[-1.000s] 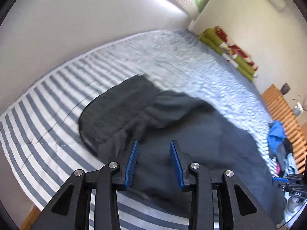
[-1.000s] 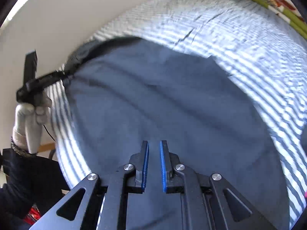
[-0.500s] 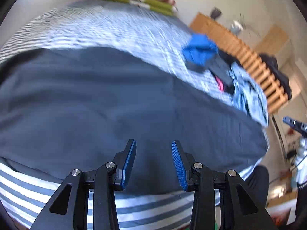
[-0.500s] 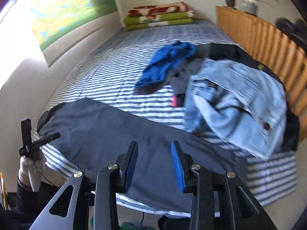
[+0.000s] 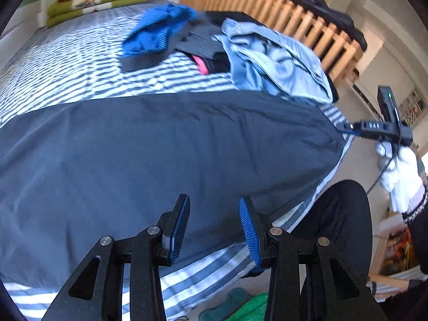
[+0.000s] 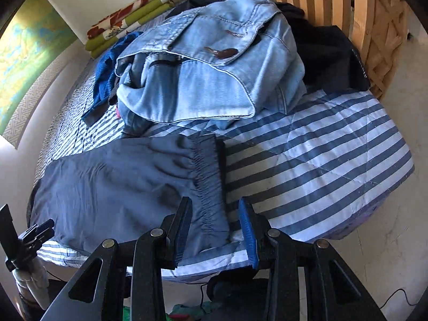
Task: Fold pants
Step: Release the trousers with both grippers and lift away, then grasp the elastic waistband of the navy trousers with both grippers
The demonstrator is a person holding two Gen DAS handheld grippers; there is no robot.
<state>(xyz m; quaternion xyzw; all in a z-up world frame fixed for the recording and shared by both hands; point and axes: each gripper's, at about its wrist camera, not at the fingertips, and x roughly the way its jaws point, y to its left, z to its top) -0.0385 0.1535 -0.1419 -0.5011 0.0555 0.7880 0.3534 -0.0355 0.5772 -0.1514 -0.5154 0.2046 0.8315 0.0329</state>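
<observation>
Dark grey cloth stretched long across the striped bed [image 6: 321, 160]: those are the pants [image 5: 160, 147], laid flat and lengthwise along the near edge, one leg apparently stacked on the other. So by my read the first fold is in and the shortening folds are left to do.

Left gripper [image 5: 214, 227] hangs over the near edge of the pants, jaws partly apart, nothing between the pads; the cloth fills the view from 9 o'clock through 12 to 2 o'clock. In that same view the right gripper [image 5: 374, 128] sits at 3 o'clock, at the far end of the pants, held by a white-gloved hand [image 5: 401, 176].

From the right wrist, the elastic waistband [image 6: 211, 182] runs straight up at 12 o'clock from the right gripper, whose jaws stand half open either side of the waistband corner, pads not pressing on it. Jeans [image 6: 208, 67] are heaped beyond at 12 o'clock, near the pants. The left gripper shows at 8 o'clock.
</observation>
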